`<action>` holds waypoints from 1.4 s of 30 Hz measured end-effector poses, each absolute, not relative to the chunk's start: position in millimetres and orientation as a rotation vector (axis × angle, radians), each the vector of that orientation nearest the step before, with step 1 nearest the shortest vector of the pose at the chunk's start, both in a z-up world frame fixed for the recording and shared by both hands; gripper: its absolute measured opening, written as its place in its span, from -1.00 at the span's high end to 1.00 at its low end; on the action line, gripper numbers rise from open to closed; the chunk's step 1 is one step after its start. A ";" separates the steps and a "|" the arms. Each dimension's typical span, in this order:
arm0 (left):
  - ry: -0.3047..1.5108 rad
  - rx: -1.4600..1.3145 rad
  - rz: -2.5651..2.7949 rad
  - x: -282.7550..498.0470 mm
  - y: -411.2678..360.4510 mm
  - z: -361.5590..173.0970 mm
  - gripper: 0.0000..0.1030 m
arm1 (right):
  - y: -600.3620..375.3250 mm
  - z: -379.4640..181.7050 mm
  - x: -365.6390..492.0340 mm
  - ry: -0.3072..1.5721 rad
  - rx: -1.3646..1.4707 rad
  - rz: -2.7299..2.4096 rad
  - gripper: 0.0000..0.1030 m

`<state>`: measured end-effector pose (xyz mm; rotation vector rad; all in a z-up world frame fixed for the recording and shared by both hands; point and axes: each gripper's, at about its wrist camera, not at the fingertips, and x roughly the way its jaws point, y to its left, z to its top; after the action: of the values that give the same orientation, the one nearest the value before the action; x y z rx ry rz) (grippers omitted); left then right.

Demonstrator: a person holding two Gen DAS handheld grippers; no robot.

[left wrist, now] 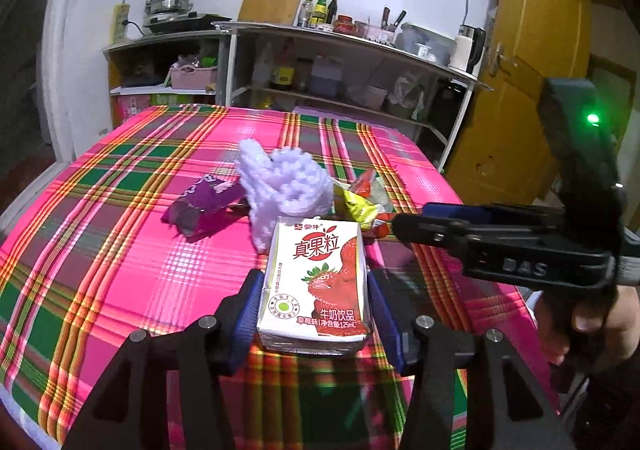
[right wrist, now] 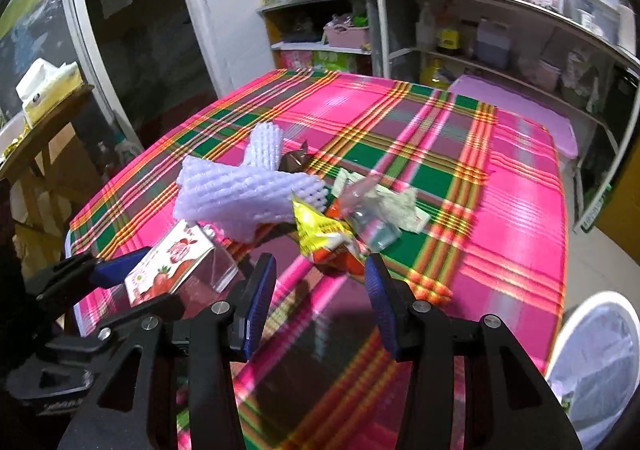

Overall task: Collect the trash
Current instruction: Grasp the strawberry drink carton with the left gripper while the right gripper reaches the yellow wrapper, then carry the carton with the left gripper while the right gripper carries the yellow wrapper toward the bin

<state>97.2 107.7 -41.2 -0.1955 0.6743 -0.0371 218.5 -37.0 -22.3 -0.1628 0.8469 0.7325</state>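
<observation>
Fig. legend, near → far. My left gripper: jaws wide, blue pads flanking the white-and-red strawberry milk carton; carton sits on the pink-green plaid tablecloth, w/ a slim gap visible at each pad, so bracketed but, I judge, not yet clamped. My right gripper: jaws abt half open, empty, aimed at the yellow-and-red crumpled snack wrapper just ahead of the tips. Beyond: white foam fruit netting, purple foil wrapper, clear crinkled plastic scrap. Progress: early, I judge; all visible trash is on the cloth, none seen binned. View diffs: right-wrist view alone shows the white round mesh-sided bin, at the table's right edge; left-wrist view alone shows carton face-on and the purple wrapper.
</observation>
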 end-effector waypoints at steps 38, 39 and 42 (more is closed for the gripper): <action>0.636 -0.176 -0.072 65.8 75.7 -17.1 -0.02 | -105.6 -3.5 159.3 0.827 -0.061 0.657 0.38; 0.635 -0.174 -0.076 64.3 72.7 -15.6 -0.02 | -110.0 -0.4 155.3 0.819 -0.057 0.653 0.38; 0.628 -0.166 -0.090 60.3 61.7 -9.9 -0.02 | -121.0 6.3 147.6 0.800 -0.046 0.644 0.38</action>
<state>60.3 61.7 -9.9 -0.1659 0.6275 -0.0898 147.6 -121.0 6.3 -0.0459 0.8004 0.6443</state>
